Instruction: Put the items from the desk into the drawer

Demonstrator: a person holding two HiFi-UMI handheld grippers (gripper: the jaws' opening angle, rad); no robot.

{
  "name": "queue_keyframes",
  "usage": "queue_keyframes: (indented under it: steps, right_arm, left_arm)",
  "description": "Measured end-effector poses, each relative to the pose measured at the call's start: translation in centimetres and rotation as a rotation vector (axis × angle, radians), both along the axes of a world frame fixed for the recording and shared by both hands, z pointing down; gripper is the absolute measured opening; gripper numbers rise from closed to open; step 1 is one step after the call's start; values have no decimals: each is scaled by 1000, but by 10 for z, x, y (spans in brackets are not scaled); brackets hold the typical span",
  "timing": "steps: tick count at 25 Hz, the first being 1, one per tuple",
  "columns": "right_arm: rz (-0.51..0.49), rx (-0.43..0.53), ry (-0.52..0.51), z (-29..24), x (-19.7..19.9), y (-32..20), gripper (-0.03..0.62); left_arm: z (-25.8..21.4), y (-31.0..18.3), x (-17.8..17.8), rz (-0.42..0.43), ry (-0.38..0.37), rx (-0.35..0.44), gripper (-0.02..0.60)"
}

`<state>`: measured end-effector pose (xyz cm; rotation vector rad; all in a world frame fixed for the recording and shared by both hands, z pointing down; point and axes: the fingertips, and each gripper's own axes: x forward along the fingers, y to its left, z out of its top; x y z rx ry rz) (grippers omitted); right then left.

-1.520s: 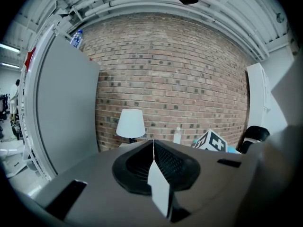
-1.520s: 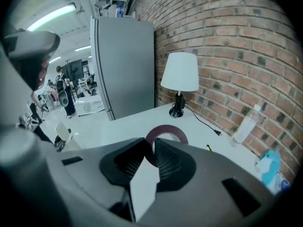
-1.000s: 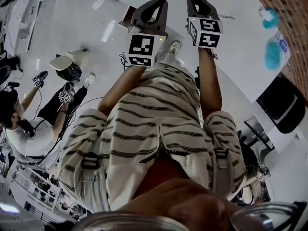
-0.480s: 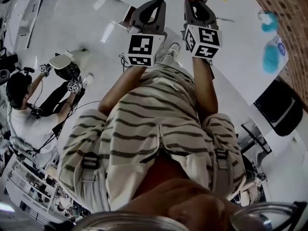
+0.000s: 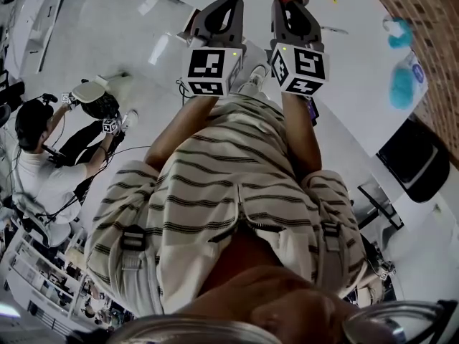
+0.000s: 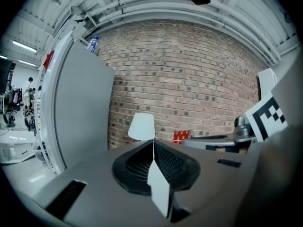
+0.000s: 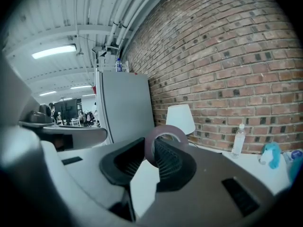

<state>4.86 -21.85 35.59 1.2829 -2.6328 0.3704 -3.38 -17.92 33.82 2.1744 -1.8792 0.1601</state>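
Room: workshop sort of place, brick wall (image 7: 227, 56) at the back, white desk (image 5: 358, 70) in front of it, pale floor (image 5: 107, 34).
Closest: looking straight down the person's striped clothes (image 5: 237, 192), both arms stuck out ahead, grippers side by side.
Left gripper (image 6: 153, 148): jaws pressed flat together, just a thin seam between the pads, nothing in there.
Right gripper (image 7: 156, 155): jaws partway apart and clamped on a tape (image 7: 164, 128) roll, one pad on each side of the ring, which sits edge-on and pokes up above the jaw tips.
Where the tape is: up off the desk at the tip of the right gripper; looks red in the head view, with the desk top behind it.
On the desk: a couple of teal things (image 5: 403, 84) near the wall side, a clear bottle (image 7: 239, 141), a white lamp (image 7: 181, 118).
Further back: tall grey cabinet (image 7: 125, 105) against the wall, with another bottle on top.
Off to the left: a second person (image 5: 43, 170) low down on the floor, holding their own pair of grippers.
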Motion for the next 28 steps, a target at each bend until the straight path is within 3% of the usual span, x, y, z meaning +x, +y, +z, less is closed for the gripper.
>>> queue_keyframes:
  steps: [28]
  right_arm:
    - [12, 32, -15, -13, -1, 10, 72]
  left_arm:
    - [-8, 3, 3, 21, -6, 34, 5]
